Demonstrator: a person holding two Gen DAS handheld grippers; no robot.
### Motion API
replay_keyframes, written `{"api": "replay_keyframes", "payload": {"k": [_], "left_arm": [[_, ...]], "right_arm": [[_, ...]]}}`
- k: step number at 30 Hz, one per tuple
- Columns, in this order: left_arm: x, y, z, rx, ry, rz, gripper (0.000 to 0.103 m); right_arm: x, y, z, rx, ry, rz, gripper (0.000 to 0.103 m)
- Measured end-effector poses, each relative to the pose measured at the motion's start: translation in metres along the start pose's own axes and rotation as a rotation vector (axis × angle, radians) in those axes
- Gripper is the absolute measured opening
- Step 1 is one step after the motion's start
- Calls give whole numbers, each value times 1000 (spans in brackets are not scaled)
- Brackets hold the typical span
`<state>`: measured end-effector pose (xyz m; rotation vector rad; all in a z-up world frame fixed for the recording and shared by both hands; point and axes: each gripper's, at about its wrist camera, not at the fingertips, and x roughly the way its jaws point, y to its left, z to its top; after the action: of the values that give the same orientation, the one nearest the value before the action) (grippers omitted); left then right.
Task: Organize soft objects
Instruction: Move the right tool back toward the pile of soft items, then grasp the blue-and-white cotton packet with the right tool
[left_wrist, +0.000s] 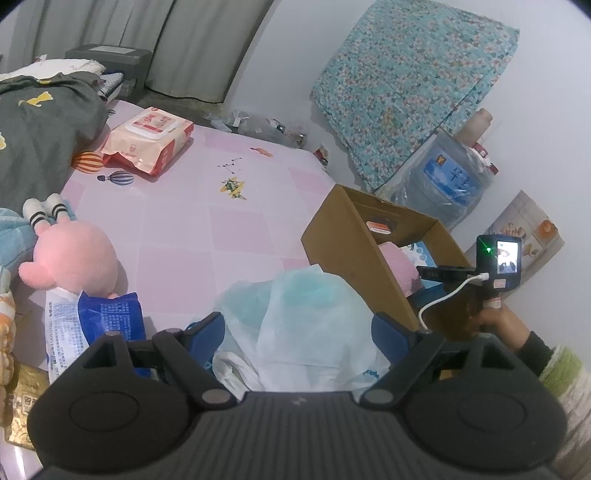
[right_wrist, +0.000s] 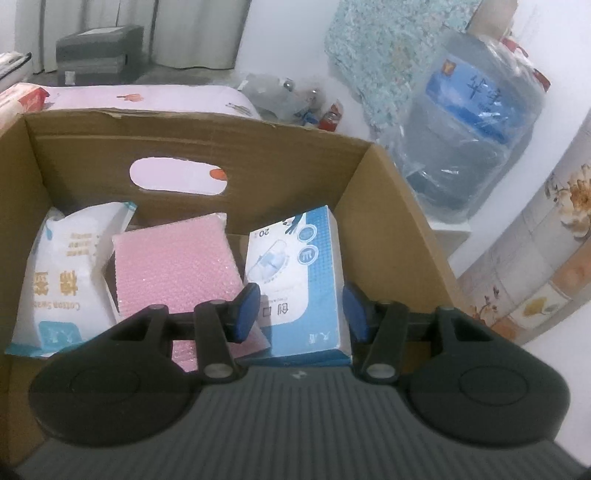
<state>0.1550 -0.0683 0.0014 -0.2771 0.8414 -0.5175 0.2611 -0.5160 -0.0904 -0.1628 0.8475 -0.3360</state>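
White plastic bag (left_wrist: 295, 325) between spread left tool (left_wrist: 297, 332) fingers; right tool (right_wrist: 301, 314) apart astride blue box (right_wrist: 299, 280).

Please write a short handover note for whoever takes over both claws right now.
Left claw: open, fingers either side of a bag of soft white and teal stuff on the bed; not gripped.
Right claw: open, holding nothing, over the cardboard box, fingers either side of the blue-and-white carton.
Already in the box: cotton swab pack, pink bubble-wrap pad, blue-and-white carton.
Still on the bed: the bag, pink plush toy, blue packet, wipes pack.
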Motion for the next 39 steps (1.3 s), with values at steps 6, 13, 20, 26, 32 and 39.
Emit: {"api": "replay_keyframes", "payload": {"k": [6, 13, 20, 26, 32, 39], "left_arm": [[-1, 1, 0, -4, -2, -1, 88], [-5, 2, 1, -4, -7, 2, 88], [-24, 4, -3, 4, -36, 18, 88], [-56, 12, -19, 16, -87, 90, 88], [-84, 22, -34, 28, -142, 186, 88], [-109, 36, -45, 25, -210, 283, 88]], "right_arm": [[-6, -10, 2, 43, 0, 44, 46], [-31, -25, 8, 136, -64, 90, 48], [-63, -40, 7, 305, -91, 249, 49], [-131, -21, 9, 279, -164, 392, 60], [-187, 6, 17, 248, -191, 584, 70], [-220, 57, 32, 210, -103, 818, 73]]}}
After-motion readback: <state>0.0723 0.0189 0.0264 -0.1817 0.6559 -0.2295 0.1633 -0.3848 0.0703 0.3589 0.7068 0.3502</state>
